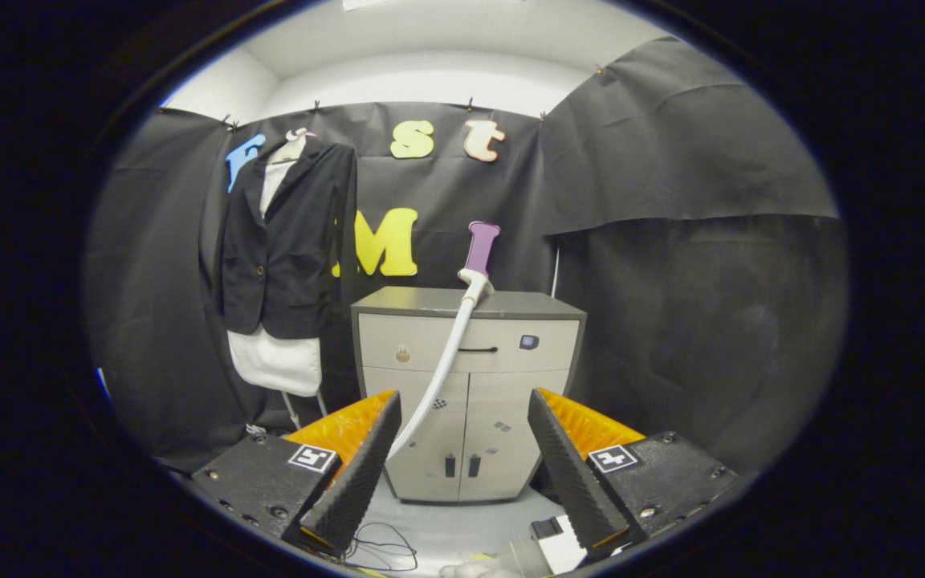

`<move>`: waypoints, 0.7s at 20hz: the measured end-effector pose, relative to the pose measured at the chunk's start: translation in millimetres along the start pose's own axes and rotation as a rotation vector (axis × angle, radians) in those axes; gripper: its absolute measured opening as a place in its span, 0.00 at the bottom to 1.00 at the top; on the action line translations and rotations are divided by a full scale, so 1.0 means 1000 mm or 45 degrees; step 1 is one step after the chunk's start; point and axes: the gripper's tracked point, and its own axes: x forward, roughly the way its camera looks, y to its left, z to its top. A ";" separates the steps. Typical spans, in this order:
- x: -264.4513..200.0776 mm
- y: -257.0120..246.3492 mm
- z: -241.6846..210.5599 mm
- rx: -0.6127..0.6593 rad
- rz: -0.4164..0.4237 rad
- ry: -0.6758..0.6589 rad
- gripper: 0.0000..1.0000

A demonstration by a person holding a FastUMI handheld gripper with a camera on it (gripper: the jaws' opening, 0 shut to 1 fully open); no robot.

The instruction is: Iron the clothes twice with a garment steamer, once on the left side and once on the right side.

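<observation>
Steamer head [479,255] rests upright on the cabinet [462,385], beyond the level, wide-open, empty hand-held gripper [462,417].

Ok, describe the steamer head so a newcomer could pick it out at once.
Find the grey cabinet against the black cloth wall, beyond the open gripper. On its top stands the steamer head: the only purple thing, with a white hose trailing down, right of the hanging black jacket.

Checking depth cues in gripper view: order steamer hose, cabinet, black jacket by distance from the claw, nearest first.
The claw is open, holding nothing.
1. Steamer hose: runs down between the fingers, close by the left one.
2. Cabinet: straight ahead, beyond the fingers.
3. Black jacket: hanging left of the cabinet, against the back wall.
</observation>
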 end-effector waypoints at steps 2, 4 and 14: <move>0.013 -0.001 0.000 -0.019 0.007 0.007 0.99; 0.029 -0.001 0.003 -0.012 0.023 0.016 0.99; 0.164 -0.036 0.102 0.087 0.016 -0.061 0.99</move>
